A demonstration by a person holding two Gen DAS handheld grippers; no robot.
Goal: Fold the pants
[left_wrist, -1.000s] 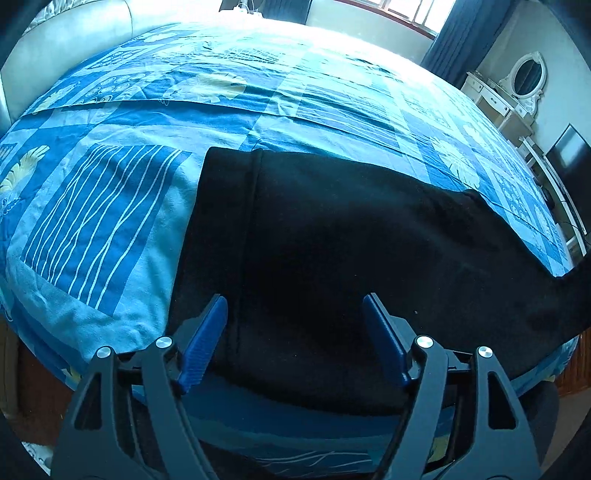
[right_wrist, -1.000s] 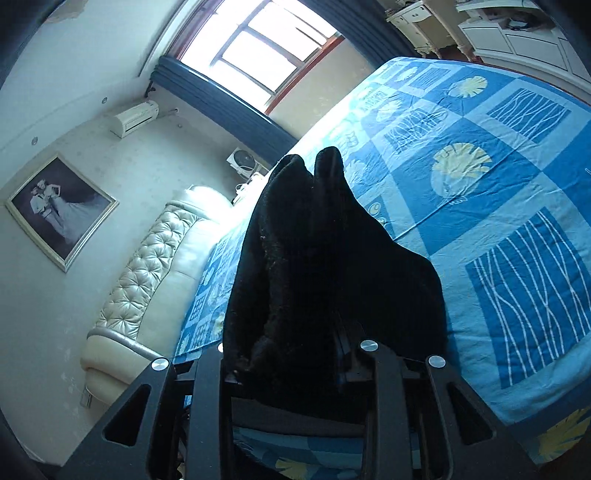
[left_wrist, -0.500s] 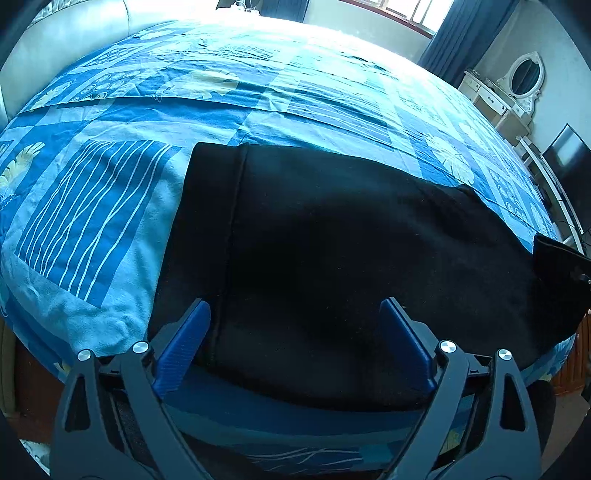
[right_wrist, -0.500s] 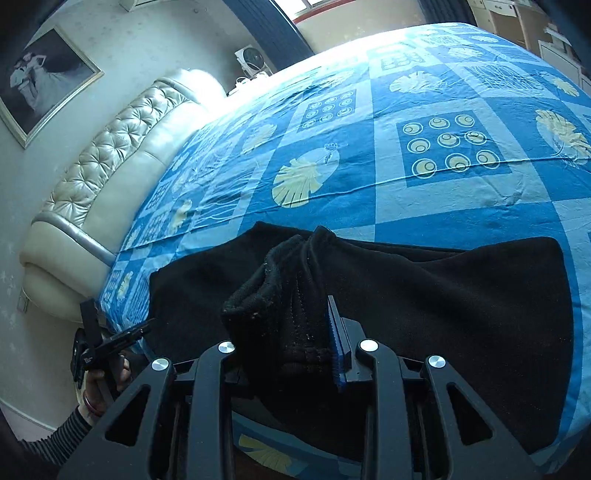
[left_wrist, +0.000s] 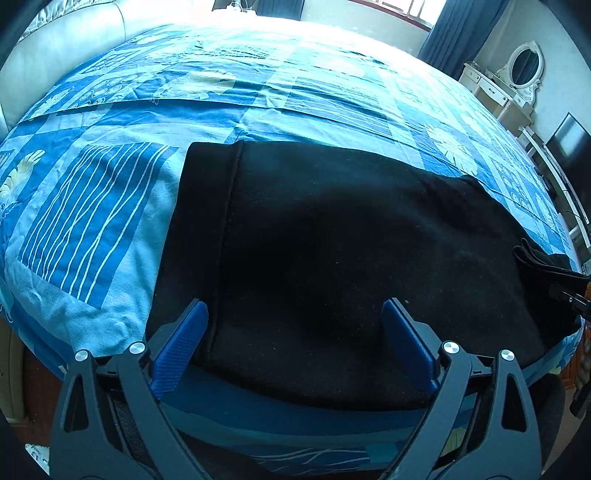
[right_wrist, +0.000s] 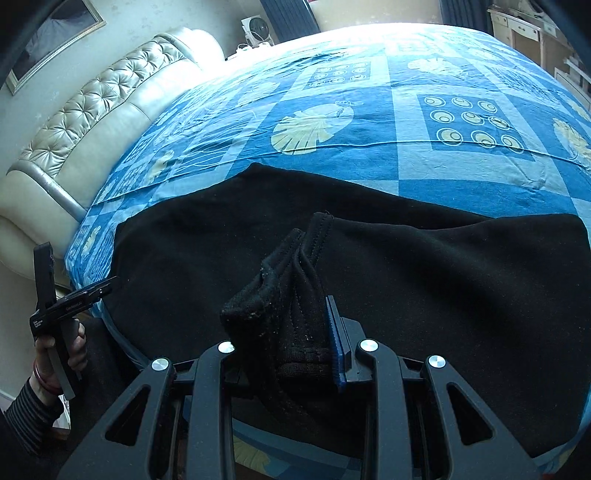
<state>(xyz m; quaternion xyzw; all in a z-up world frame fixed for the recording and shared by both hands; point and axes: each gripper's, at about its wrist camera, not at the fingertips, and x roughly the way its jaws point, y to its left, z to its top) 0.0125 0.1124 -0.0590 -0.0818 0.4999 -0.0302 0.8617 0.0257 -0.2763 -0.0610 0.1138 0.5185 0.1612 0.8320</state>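
Note:
Black pants [left_wrist: 332, 240] lie flat on the blue patterned bed near its front edge, waistband to the left. My left gripper [left_wrist: 293, 336] is open and empty, hovering over the waistband end with its blue pads wide apart. My right gripper [right_wrist: 295, 332] is shut on the bunched leg cuffs [right_wrist: 291, 280] and holds them up over the pants [right_wrist: 443, 277]. The cuffs also show at the right edge of the left wrist view [left_wrist: 543, 266]. The left gripper shows in the right wrist view [right_wrist: 70, 299], held in a hand.
The blue bedspread [left_wrist: 258, 92] covers a wide bed with a padded cream headboard [right_wrist: 92, 122]. A white dresser with an oval mirror [left_wrist: 517, 74] and a dark screen [left_wrist: 569, 140] stand at the right. A fan [right_wrist: 256, 27] stands behind the bed.
My right gripper has swung down from a raised pose, carrying the cuffs low over the pants toward the waistband. My left gripper has opened wider and drawn back slightly.

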